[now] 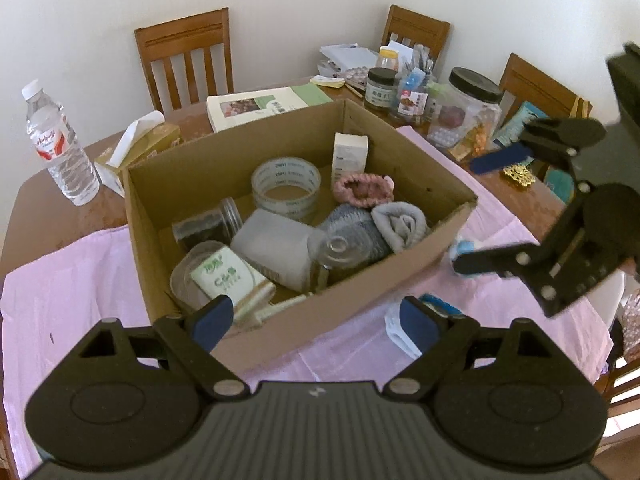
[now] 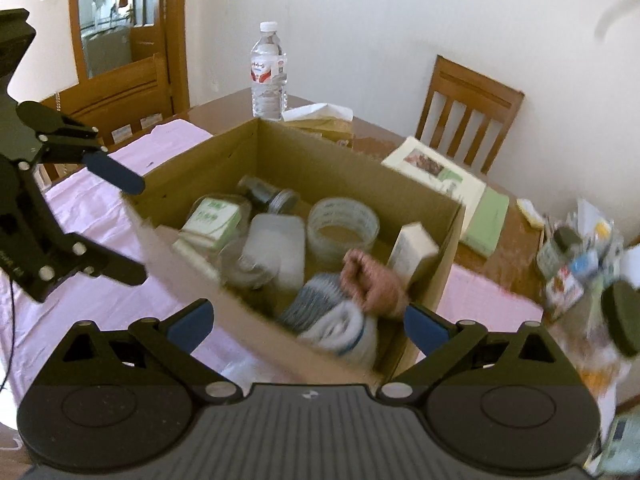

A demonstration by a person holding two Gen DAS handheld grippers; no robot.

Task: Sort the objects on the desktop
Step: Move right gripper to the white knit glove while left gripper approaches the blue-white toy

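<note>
Both grippers (image 1: 316,320) (image 2: 306,326) wide, empty; door (image 2: 120,20) only in right view.

A brown cardboard box (image 1: 192,184) is seen on a pink cloth (image 1: 72,280); a grey-striped sock (image 1: 360,232) and pink scrunchie (image 1: 362,188) are contained

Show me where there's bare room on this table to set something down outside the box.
Free: pink cloth left of the cardboard box, and bare wood between the water bottle and that cloth. Crowded: the far corner, packed with jars, and inside the box. Small items also lie on the cloth right of the box.
</note>
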